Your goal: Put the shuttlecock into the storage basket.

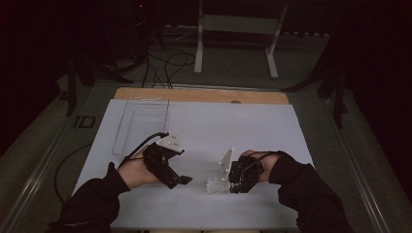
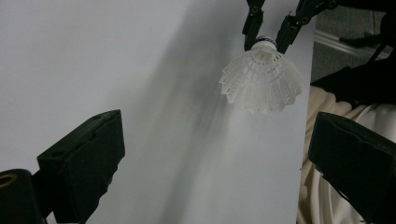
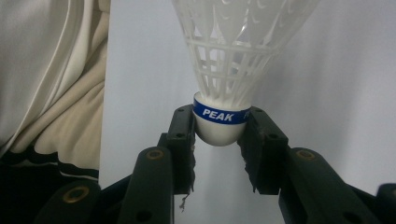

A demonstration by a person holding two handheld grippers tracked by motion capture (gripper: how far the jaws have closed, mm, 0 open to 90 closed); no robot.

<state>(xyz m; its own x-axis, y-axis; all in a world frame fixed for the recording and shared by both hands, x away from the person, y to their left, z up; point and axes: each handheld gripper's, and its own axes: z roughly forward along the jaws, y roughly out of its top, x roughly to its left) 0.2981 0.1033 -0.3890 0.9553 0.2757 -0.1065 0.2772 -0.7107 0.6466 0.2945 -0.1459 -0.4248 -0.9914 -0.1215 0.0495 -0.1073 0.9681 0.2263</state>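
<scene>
While our right gripper (image 3: 219, 135) clamps the white shuttlecock (image 3: 224, 70) by its blue-banded cork head, skirt pointing away from the jaws, we hold it low over the white sheet (image 1: 204, 131) near the table's front edge. Our left gripper (image 1: 177, 180) stands close beside it, jaws wide apart with nothing between them. A clear tray (image 1: 141, 121) lies farther back on the left.

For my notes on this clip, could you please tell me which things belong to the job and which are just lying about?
In use:
shuttlecock, clamped at its cork by right gripper
left gripper, open

Lying about:
clear tray
white stand
</scene>
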